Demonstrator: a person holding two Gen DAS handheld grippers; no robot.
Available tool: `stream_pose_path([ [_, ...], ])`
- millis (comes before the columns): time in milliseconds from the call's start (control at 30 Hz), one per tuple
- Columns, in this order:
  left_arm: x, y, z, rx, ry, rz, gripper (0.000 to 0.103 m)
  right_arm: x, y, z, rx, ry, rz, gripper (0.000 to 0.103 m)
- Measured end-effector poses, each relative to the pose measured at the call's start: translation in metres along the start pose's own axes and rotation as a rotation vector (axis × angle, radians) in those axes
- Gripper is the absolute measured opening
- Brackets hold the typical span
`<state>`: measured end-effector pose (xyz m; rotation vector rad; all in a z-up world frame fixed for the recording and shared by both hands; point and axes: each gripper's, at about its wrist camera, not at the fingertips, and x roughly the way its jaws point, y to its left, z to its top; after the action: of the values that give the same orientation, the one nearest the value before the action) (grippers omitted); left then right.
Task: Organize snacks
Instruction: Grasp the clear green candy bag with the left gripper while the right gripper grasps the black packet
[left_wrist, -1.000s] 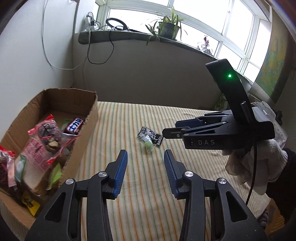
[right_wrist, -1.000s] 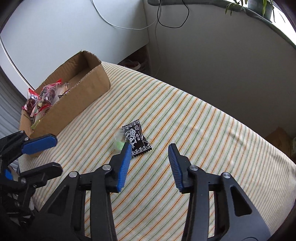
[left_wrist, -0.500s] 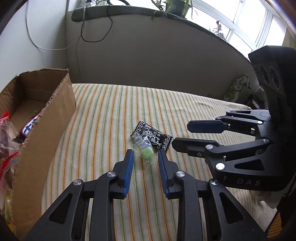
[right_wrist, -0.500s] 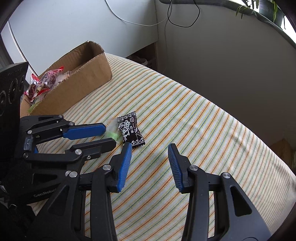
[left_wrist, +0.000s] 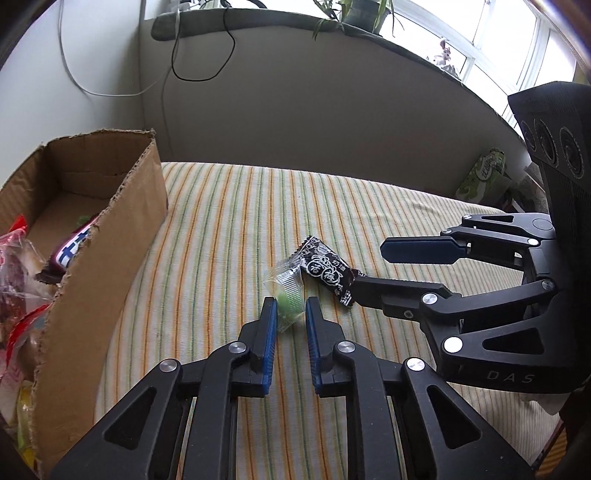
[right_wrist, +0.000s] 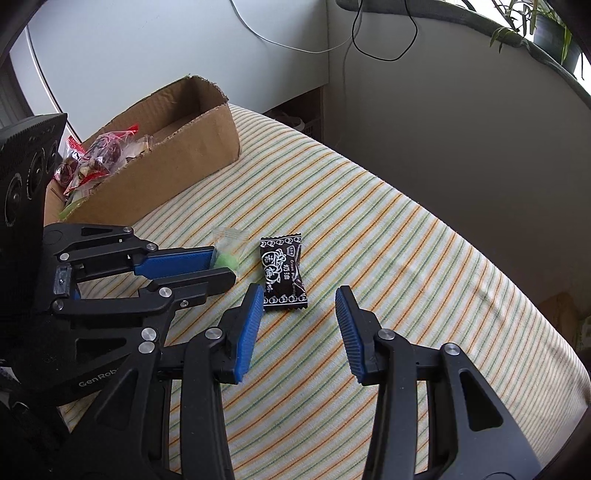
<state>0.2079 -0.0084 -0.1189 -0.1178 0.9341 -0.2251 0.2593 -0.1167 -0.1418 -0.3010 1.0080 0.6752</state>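
A small clear-wrapped green candy (left_wrist: 287, 295) lies on the striped cloth, beside a black candy packet (left_wrist: 327, 270). My left gripper (left_wrist: 288, 307) has narrowed around the green candy, its blue pads on either side of it. In the right wrist view the left gripper (right_wrist: 218, 267) closes on the green candy (right_wrist: 228, 254). My right gripper (right_wrist: 299, 301) is open and empty, just in front of the black packet (right_wrist: 282, 271). The right gripper (left_wrist: 373, 266) also shows in the left wrist view, next to the packet.
A torn cardboard box (left_wrist: 107, 236) holding several snack packs stands at the left; it also shows in the right wrist view (right_wrist: 166, 162). A grey wall runs behind the cloth. A green carton (left_wrist: 482, 179) stands at the far right.
My left gripper moved forward and down to the green candy and its jaws narrowed around it. My right gripper came closer to the black packet and stays open.
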Motion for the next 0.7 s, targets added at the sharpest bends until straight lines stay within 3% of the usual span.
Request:
stream_pose_path([
  [200, -0.007, 0.007, -0.007, -0.024, -0.003, 0.008, 0.014, 0.018, 0.013, 0.007, -0.031, 0.026, -0.02, 0.042],
  [300, -0.01, 0.007, -0.009, -0.024, -0.006, 0.009, 0.014, 0.021, 0.019, 0.009, -0.046, 0.018, -0.055, 0.028],
  [700, -0.055, 0.006, -0.018, -0.009, -0.08, -0.02, 0.014, -0.02, 0.025, 0.001, 0.018, -0.057, -0.08, 0.028],
])
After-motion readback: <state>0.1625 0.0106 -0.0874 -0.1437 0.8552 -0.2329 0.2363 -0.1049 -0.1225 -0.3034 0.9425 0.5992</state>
